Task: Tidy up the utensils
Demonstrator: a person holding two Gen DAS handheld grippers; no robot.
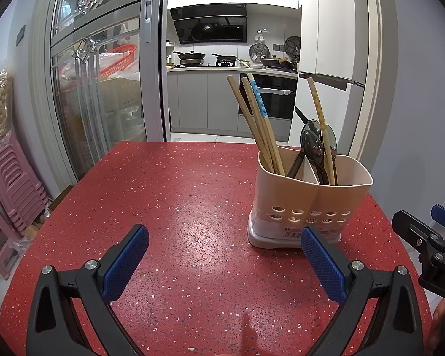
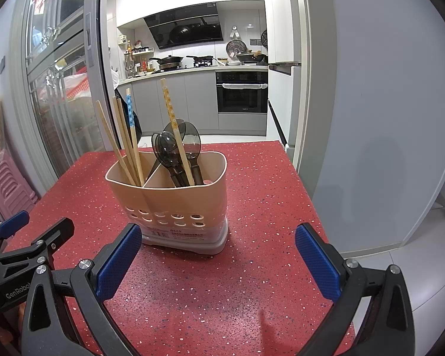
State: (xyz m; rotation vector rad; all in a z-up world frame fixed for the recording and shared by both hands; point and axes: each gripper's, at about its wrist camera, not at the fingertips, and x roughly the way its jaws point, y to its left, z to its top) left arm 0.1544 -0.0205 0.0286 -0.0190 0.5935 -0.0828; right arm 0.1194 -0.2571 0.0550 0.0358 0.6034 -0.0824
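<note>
On the red table [image 2: 252, 195], utensil holder [image 2: 175, 207], both tongs [image 1: 224, 247] [image 2: 218, 247] open, empty.

Matt beige plastic holder [image 2: 175, 204], wooden chopsticks [image 2: 127, 145], glossy smoky plastic spoons [image 2: 169, 151], speckled red tabletop [image 2: 252, 207].

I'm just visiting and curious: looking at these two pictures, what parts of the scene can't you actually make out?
- Lower ends of the chopsticks and spoons: hidden in both views by the holder walls.
- Label on the holder's base: print too small in both views.
- Right gripper in the left view: cut off by the edge.
- Left gripper in the right view: partly cut off too.
</note>
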